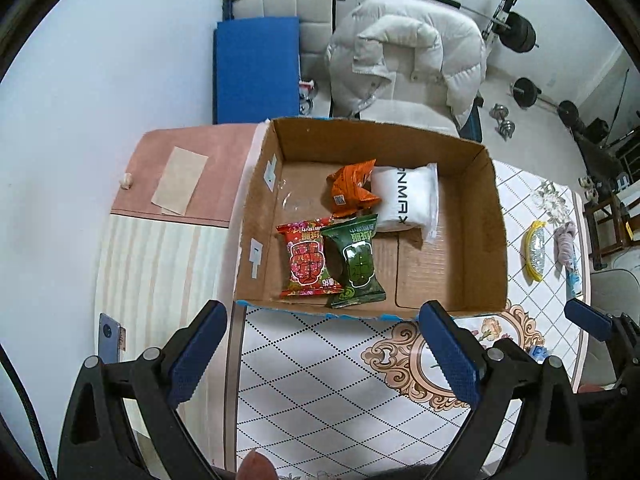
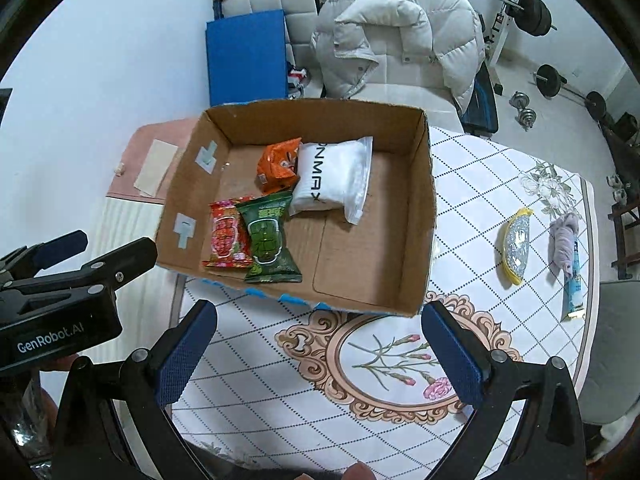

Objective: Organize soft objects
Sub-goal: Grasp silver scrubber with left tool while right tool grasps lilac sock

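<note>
Soft objects are split between two places: four already lie in the cardboard box [image 2: 424,216], and two wait on the patterned tablecloth [image 2: 480,184] at about three o'clock from the box, well apart from it. Inside the box, a red packet [image 2: 226,238] and a green packet [image 2: 269,236] sit side by side at the seven o'clock corner, edges overlapping; an orange packet [image 2: 278,164] and a white pouch [image 2: 334,176] touch one another toward twelve o'clock. This crowding to one side leaves the floor at five o'clock bare, presumably as room for what remains. Outside, a yellow-edged glitter pouch [image 2: 514,242] lies just beside a rolled grey cloth [image 2: 564,242], which rests against a light blue tube [image 2: 574,280]. Right gripper [image 2: 320,354] hovers over the tablecloth's floral medallion at six o'clock from the box, jaws spread wide and carrying nothing. Left gripper [image 1: 324,354] hangs likewise at the box's near edge, released and empty; it appears at nine o'clock in the right wrist view. Judged from this layout, sorting is over halfway done, and the right gripper is the better placed to reach the items at three o'clock.
</note>
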Action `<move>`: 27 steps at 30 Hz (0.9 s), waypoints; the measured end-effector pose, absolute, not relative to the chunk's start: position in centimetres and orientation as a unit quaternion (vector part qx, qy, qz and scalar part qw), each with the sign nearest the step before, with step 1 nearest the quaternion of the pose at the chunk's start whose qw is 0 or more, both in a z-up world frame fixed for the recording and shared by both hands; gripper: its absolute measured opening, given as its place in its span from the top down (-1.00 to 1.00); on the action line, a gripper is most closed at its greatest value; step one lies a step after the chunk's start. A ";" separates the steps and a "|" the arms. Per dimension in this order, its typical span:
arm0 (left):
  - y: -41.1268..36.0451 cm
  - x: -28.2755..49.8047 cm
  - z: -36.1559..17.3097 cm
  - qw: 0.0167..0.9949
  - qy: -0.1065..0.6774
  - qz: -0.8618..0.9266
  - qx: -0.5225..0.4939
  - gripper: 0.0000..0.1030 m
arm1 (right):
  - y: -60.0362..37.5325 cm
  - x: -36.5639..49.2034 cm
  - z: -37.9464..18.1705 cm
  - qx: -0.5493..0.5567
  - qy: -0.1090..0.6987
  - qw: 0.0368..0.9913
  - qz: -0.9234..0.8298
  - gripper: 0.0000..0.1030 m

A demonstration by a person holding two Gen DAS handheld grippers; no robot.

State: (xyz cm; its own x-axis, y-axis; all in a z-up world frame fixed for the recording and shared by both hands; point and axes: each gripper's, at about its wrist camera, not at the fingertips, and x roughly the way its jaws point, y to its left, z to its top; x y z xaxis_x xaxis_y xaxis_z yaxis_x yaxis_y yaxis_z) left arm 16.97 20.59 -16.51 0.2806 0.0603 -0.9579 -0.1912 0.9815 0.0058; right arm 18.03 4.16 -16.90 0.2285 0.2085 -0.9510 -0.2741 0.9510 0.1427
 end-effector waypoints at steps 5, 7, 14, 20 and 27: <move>19.8 16.1 -15.1 0.805 0.586 0.080 -0.048 -0.91 | 3.9 16.9 -15.6 -0.023 0.591 0.790 0.162 -1.00; 19.5 16.0 -14.6 0.806 0.585 0.077 -0.051 -0.91 | 3.6 16.7 -15.1 -0.017 0.589 0.791 0.165 -1.00; 14.4 17.7 -12.9 0.819 0.570 0.059 -0.025 -0.92 | -2.2 17.4 -14.6 0.029 0.598 0.786 0.153 -1.00; 5.7 22.9 -15.2 0.807 0.590 -0.005 -0.030 -0.92 | -13.4 20.9 -15.9 0.067 0.610 0.787 0.067 -1.00; -6.7 30.7 -23.1 0.761 0.646 -0.048 0.022 -0.92 | -27.8 28.0 -22.3 0.121 0.632 0.765 -0.023 -1.00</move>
State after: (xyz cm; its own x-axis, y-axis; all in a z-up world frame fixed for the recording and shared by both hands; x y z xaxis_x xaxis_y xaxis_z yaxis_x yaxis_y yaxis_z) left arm 30.66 -6.69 -23.11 0.1594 -0.0451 -0.9862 0.1017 0.9944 -0.0291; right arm 27.99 -27.83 -22.28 0.1991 0.1180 -0.9728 0.1872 0.9699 0.1560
